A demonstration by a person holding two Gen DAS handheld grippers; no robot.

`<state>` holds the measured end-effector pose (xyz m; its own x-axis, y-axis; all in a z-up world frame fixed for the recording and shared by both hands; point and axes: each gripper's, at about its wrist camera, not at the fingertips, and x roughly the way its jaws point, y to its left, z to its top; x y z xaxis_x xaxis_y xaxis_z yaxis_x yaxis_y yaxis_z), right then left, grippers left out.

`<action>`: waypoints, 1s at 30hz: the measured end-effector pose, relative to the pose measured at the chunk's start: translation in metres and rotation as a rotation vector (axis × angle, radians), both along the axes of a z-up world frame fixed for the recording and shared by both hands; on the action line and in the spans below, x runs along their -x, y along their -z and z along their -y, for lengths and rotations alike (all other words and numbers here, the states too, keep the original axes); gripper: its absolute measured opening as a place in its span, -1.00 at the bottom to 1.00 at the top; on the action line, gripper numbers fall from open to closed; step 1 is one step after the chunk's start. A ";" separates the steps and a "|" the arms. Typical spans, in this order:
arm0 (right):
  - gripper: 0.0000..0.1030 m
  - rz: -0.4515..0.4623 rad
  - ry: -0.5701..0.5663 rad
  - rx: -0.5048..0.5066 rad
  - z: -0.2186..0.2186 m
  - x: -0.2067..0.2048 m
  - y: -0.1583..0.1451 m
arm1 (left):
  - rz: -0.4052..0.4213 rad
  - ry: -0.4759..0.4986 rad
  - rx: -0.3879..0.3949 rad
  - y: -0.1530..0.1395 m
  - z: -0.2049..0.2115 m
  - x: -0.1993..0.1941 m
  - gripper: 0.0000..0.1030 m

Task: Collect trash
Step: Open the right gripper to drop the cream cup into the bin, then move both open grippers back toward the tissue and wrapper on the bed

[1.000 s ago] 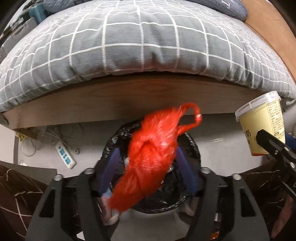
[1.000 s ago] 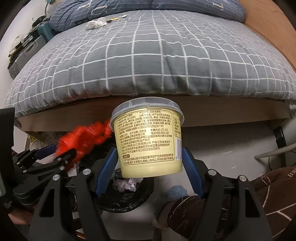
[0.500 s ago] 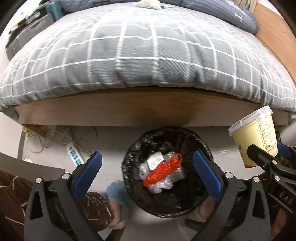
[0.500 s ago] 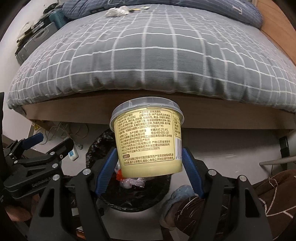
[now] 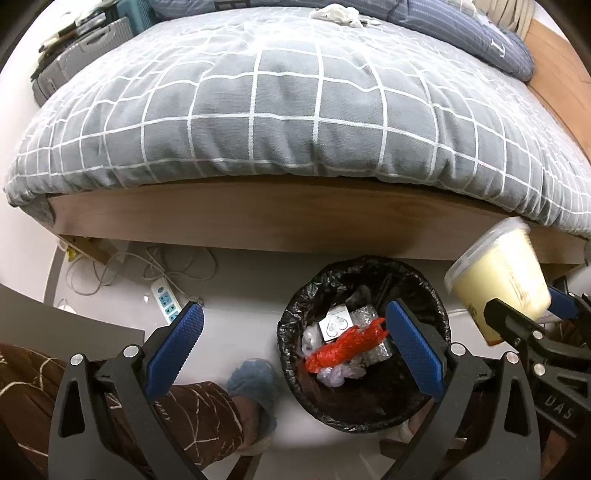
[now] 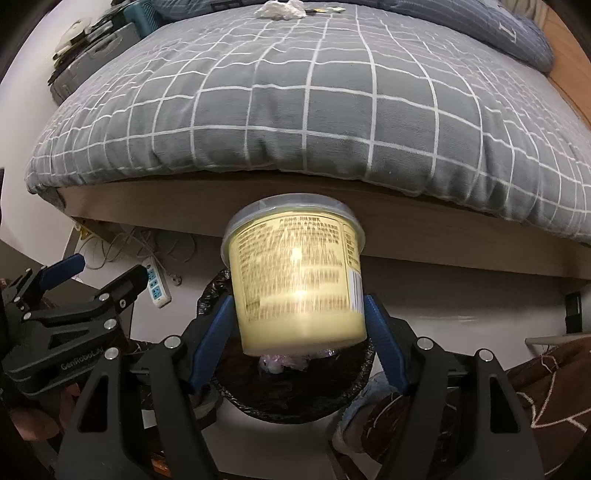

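While my left gripper (image 5: 291, 347) is hanging spread wide, my right gripper (image 6: 297, 328) is clamping a lidded yellow plastic tub (image 6: 295, 273) above the black-lined round bin (image 5: 364, 343).

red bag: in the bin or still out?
In. The red bag lies on other trash inside the black-lined bin; the left gripper is open, empty.

A: whats on the floor (image 5: 236, 325) rn?
B: bin (image 5: 364, 339) w/ black liner, right by the bed (image 5: 295, 218). white power strip (image 5: 167, 301) + tangled cables (image 5: 147, 266) under the bed edge.
A: and on the bed?
B: grey checked blanket (image 5: 288, 110), crumpled white wad (image 5: 338, 13) at the far end.
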<state>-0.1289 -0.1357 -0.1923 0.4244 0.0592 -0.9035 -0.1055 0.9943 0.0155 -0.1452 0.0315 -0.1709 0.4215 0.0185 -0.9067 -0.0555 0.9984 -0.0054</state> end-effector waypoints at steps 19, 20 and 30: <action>0.85 0.264 0.084 0.028 0.035 -0.008 -0.066 | 0.119 0.010 0.025 -0.049 0.006 -0.010 0.89; 0.85 0.274 0.089 0.026 0.035 -0.010 -0.069 | 0.129 0.012 0.022 -0.053 0.007 -0.011 0.89; 0.85 0.384 0.090 0.028 0.039 -0.036 -0.100 | 0.203 0.019 0.016 -0.080 0.010 -0.032 0.89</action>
<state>-0.0928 -0.1742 -0.0923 0.7343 -0.0163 -0.6787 -0.0105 0.9993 -0.0354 -0.1132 0.0212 -0.0905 0.5957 -0.0050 -0.8032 -0.0324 0.9990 -0.0303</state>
